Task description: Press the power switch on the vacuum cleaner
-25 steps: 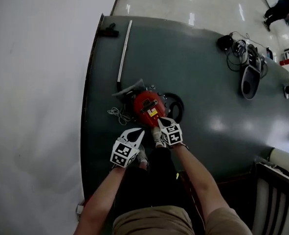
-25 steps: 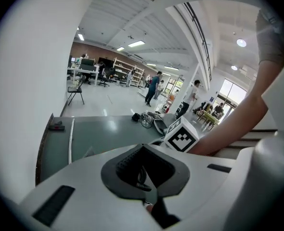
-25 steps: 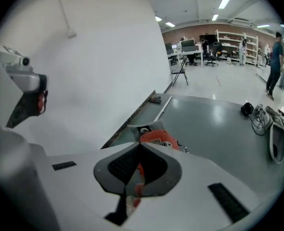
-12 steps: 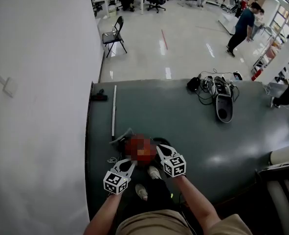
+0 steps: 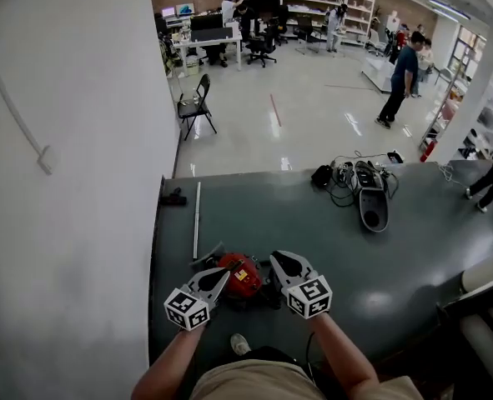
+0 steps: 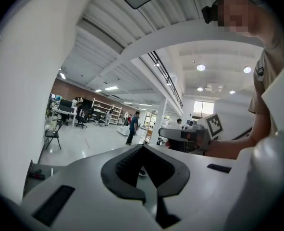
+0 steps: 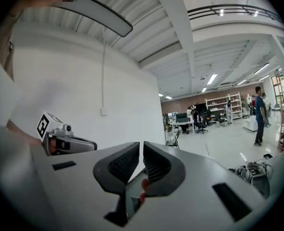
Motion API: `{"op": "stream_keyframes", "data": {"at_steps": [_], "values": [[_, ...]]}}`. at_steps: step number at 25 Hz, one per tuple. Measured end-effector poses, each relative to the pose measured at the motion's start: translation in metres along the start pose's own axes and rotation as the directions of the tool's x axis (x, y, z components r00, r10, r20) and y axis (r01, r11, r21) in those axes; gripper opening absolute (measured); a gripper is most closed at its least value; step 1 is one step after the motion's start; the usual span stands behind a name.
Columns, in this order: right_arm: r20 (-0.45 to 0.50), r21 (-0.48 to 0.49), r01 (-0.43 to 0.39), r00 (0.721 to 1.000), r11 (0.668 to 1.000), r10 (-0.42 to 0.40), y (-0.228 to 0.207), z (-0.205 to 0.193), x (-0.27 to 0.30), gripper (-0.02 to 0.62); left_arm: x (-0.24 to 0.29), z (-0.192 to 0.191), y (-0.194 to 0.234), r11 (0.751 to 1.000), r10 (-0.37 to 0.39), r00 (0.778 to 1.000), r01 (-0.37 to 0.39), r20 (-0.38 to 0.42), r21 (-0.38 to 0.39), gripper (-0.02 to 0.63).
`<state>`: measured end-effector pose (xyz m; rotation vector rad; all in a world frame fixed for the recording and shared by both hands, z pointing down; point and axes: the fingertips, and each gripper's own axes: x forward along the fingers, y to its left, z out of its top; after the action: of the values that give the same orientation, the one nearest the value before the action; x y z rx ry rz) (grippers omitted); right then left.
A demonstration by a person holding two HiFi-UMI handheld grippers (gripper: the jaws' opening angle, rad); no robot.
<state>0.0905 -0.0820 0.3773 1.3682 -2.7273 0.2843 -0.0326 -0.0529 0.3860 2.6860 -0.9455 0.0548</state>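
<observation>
Hovering left gripper [image 5: 218,277]: white two-jaw tongs with a square-marker cube; black ribbed pads [image 6: 125,165] meet at the tips with nothing between them; held at the left side of the red dome-shaped vacuum cleaner [image 5: 239,275].
Right gripper [image 5: 278,262]: matching white tongs; pads [image 7: 123,166] drawn together to a thin slit, nothing clamped; held at the vacuum cleaner's right side.
Vacuum cleaner: sits on the dark green floor mat [image 5: 313,223], between the two tongs in the head view; yellow label on top; switch not made out.
Grey shoe [image 5: 239,344]: on the mat, on the near side of the vacuum cleaner.
Long silver metal tube [image 5: 197,219]: lies on the mat beyond the vacuum cleaner, to its left.
Grey-and-black appliance [image 5: 373,207]: well apart from the vacuum cleaner, far right, beside tangled black cables [image 5: 338,176].
White wall [image 5: 71,182]: left of the vacuum cleaner, along the mat edge.
Black folding chair [image 5: 196,102]: far beyond the vacuum cleaner, on the glossy floor.
</observation>
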Motion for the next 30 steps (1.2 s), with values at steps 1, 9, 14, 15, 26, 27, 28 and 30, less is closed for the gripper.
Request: {"op": "stream_keyframes", "data": {"at_steps": [1, 9, 14, 15, 26, 27, 28, 30], "values": [[0.023, -0.004, 0.002, 1.000, 1.000, -0.001, 0.001, 0.012, -0.012, 0.014, -0.001, 0.007, -0.010, 1.000, -0.008, 1.000, 0.008, 0.007, 0.012, 0.006], [0.094, -0.053, 0.062, 0.994, 0.997, -0.057, -0.013, 0.043, -0.123, 0.085, -0.029, 0.028, -0.060, 0.993, 0.058, 0.997, -0.062, 0.041, 0.104, 0.006], [0.114, -0.076, 0.141, 0.985, 0.987, -0.132, -0.041, 0.026, -0.170, 0.092, -0.060, 0.016, -0.068, 0.981, 0.154, 0.986, -0.160, 0.058, 0.112, 0.006], [0.112, -0.087, 0.156, 0.983, 0.984, -0.146, -0.044, 0.022, -0.179, 0.092, -0.068, 0.013, -0.069, 0.978, 0.174, 0.983, -0.180, 0.059, 0.108, 0.006], [0.049, -0.146, 0.241, 0.971, 0.960, -0.236, -0.045, -0.013, -0.211, 0.091, -0.108, -0.035, -0.036, 0.963, 0.258, 0.966, -0.257, 0.000, 0.085, 0.006], [0.042, -0.146, 0.244, 0.970, 0.959, -0.240, -0.042, -0.016, -0.209, 0.091, -0.108, -0.041, -0.034, 0.965, 0.254, 0.967, -0.253, -0.008, 0.074, 0.006], [0.038, -0.143, 0.246, 0.969, 0.959, -0.243, -0.040, -0.019, -0.207, 0.091, -0.108, -0.046, -0.031, 0.967, 0.249, 0.968, -0.248, -0.015, 0.063, 0.006], [0.035, -0.134, 0.248, 0.969, 0.959, -0.246, -0.034, -0.025, -0.200, 0.091, -0.106, -0.054, -0.027, 0.970, 0.237, 0.971, -0.236, -0.027, 0.053, 0.008]]}}
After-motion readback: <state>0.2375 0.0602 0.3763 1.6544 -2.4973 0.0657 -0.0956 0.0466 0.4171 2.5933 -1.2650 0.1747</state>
